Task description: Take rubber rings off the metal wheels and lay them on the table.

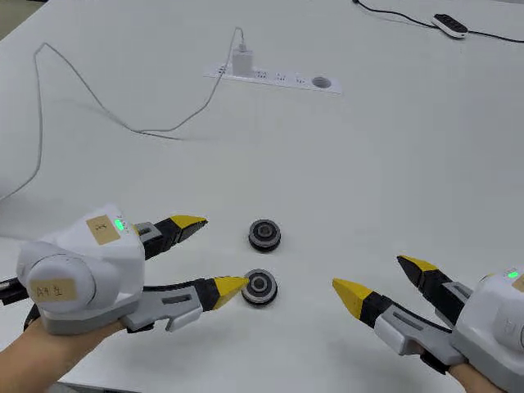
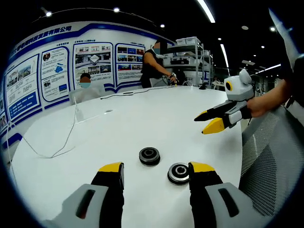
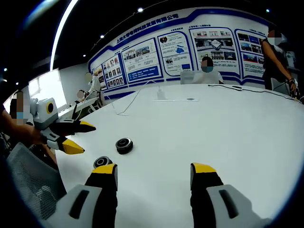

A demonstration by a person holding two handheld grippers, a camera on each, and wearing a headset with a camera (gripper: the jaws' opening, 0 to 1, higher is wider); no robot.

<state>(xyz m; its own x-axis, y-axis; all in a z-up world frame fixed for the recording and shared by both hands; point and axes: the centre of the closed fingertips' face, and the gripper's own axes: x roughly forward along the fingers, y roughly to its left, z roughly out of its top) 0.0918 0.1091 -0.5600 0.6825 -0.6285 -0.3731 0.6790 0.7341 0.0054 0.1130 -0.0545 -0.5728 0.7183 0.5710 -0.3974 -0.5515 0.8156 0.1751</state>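
Our left hand-held gripper [image 1: 217, 254] sits low over the white surface [image 1: 368, 164], its jaws spread wide with nothing between them. The yellow tip of its nearer jaw is right against or just beside the nearer metal wheel [image 1: 259, 287]; we cannot tell whether they touch. The farther metal wheel [image 1: 264, 235] lies flat just beyond, apart from the first and roughly in line with the gap between those jaws. Our right hand-held gripper [image 1: 372, 274] hovers on the other side, also wide open and empty, its tips aimed toward the wheels but well apart from them. Both wheels are dark around the rim, and we take that to be the rubber rings [image 1: 274, 292] in place on them, though at this size we can't be sure. We therefore judge that the task has no visible result yet: two rings are left to come off and be laid on the surface. The left hand-held gripper looks to be lining up on the nearer wheel, probably to steady or grasp it, while the right one has yet to close in.
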